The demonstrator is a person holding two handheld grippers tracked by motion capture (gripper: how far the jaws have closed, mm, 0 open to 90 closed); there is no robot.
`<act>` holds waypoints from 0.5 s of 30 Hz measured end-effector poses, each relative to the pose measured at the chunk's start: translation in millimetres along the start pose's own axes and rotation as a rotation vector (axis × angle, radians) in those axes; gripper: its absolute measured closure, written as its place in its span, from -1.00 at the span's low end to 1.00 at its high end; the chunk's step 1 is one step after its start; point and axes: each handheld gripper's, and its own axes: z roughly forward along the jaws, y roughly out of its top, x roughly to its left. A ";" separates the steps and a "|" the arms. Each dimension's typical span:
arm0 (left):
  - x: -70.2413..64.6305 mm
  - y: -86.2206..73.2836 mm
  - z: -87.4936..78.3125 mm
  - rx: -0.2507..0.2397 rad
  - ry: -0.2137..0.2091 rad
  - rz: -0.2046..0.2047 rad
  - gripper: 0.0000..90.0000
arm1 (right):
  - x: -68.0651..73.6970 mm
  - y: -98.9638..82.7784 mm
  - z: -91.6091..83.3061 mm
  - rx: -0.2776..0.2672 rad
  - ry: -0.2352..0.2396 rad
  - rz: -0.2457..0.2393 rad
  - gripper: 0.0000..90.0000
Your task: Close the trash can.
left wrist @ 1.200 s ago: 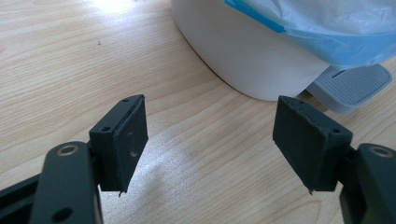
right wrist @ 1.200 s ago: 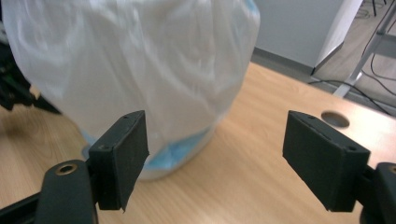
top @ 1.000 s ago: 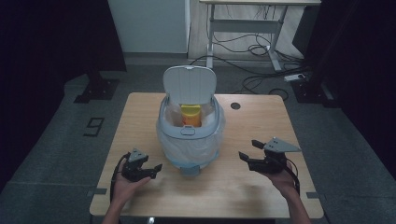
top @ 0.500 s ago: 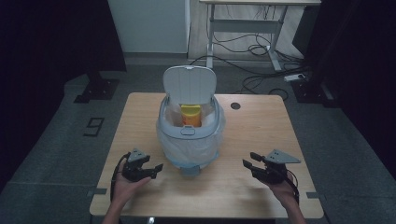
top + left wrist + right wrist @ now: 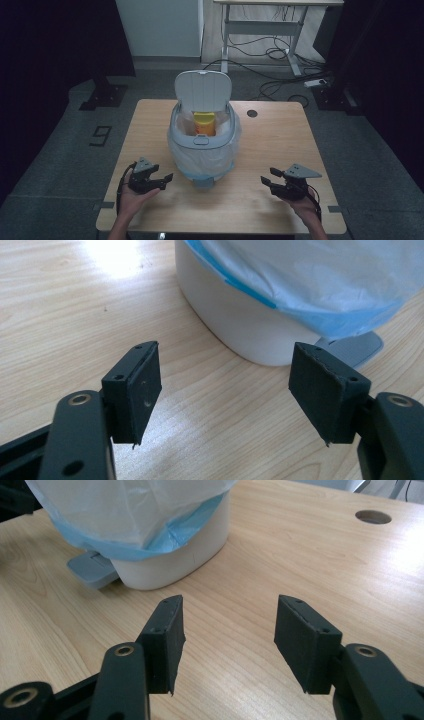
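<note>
A small white pedal bin stands mid-table with its lid tipped up and a pale blue bag liner folded over its rim. A yellow-orange container sits upright inside. My left gripper rests low at the bin's left, open, nothing between its pads. My right gripper rests near the front right of the table, open and empty, pointing toward the bin. The grey foot pedal sticks out at the bin's front.
The wooden table has a round cable hole at the back right. Behind the table stand a desk frame with cables on the floor and a dark stand base.
My right gripper has drawn back toward the table's front edge and a little to the right. The left gripper and the bin have stayed put.
</note>
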 end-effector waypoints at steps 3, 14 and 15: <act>0.2 1.7 -2.4 -0.005 -0.008 -0.004 -0.34 | -0.2 -1.4 1.2 0.007 0.001 -0.001 -0.02; 6.6 24.4 -28.2 -0.074 -0.034 -0.049 -0.28 | -4.3 -10.0 2.4 0.042 -0.007 0.007 -0.07; 7.2 27.0 -30.1 -0.077 -0.032 -0.046 -0.28 | -4.9 -11.3 2.2 0.046 -0.008 0.010 -0.07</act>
